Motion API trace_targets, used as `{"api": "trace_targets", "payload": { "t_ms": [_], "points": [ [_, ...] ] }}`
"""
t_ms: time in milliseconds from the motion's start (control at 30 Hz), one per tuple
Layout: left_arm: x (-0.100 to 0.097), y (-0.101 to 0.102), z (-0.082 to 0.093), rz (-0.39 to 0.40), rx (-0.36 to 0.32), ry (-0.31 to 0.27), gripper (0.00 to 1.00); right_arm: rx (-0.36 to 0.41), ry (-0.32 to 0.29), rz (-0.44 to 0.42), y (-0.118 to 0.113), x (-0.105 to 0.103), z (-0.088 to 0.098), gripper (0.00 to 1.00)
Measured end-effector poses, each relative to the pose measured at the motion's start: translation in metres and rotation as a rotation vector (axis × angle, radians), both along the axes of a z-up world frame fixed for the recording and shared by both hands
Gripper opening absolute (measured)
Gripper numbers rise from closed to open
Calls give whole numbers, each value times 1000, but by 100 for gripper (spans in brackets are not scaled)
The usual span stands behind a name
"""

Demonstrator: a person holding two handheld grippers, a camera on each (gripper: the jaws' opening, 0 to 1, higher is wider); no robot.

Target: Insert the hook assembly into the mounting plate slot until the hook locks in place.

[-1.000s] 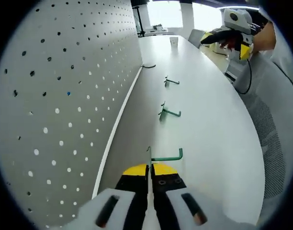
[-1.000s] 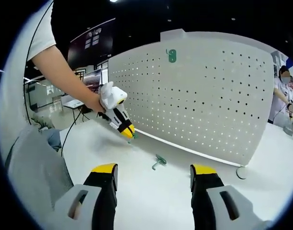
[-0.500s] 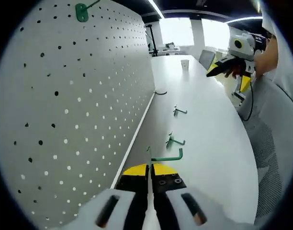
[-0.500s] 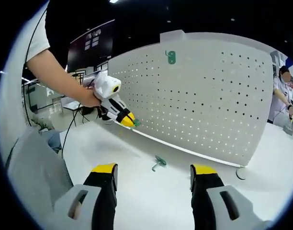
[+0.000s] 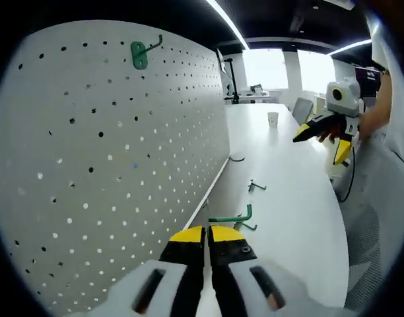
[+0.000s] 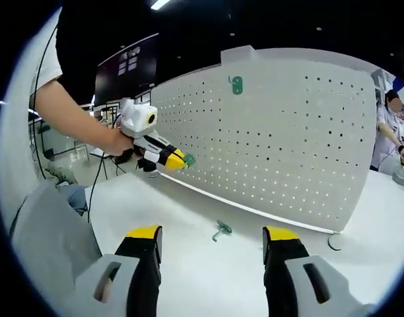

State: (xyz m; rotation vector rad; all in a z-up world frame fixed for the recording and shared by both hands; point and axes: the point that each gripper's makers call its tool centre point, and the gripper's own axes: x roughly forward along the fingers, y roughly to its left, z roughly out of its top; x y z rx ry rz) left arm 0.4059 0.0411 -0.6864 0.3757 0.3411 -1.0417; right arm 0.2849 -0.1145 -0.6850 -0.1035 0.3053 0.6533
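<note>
My left gripper (image 5: 206, 232) is shut on a green hook (image 5: 232, 216), whose bent arm sticks out to the right above the jaws. It hangs in the air beside the white pegboard (image 5: 103, 165). In the right gripper view the left gripper (image 6: 179, 159) shows near the pegboard (image 6: 288, 145), raised above the table, with the green hook (image 6: 188, 159) at its tip. One green hook (image 5: 141, 54) is mounted high on the board, seen too as the mounted hook (image 6: 235, 84). My right gripper (image 6: 212, 241) stands open and empty over the table.
Loose green hooks (image 5: 256, 186) lie on the white table (image 5: 301, 198) along the board's foot; one hook (image 6: 221, 230) lies ahead of my right jaws. A paper cup (image 5: 272, 119) stands far down the table. A person (image 6: 391, 125) is at the right edge.
My left gripper has risen with the hook, tilting up toward the pegboard, so the mounted hook comes further into its view. The right gripper has stayed still.
</note>
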Motion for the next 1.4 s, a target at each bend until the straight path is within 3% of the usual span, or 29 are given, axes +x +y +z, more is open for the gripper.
{"api": "trace_targets", "payload": {
  "t_ms": [133,400,533,733,800,900,967,1000,1067,1400],
  "points": [
    [-3,-3,19,46,-91,-16,1,15,-10,3,1,-1,4,60],
    [-16,-3,45,79,-171,-81,1,29,-31,17,4,-2,10,60],
    [-20,-2,63,108,-262,-87,1,35,-40,26,6,-3,12,60],
    [-32,-3,75,104,-283,-123,1,47,-50,34,8,-4,16,60],
    [-33,0,84,128,-334,-129,1,51,-54,37,9,-4,17,60],
    [-36,2,91,152,-357,-139,1,48,-54,39,9,-4,16,60],
    [-37,3,92,147,-340,-164,1,51,-60,41,9,-4,18,60],
    [-38,4,98,164,-381,-162,1,52,-61,42,9,-4,18,60],
    [-40,5,101,170,-393,-167,1,57,-64,42,10,-5,20,60],
    [-43,3,97,176,-396,-150,2,64,-57,48,12,-4,19,60]
  ]
}}
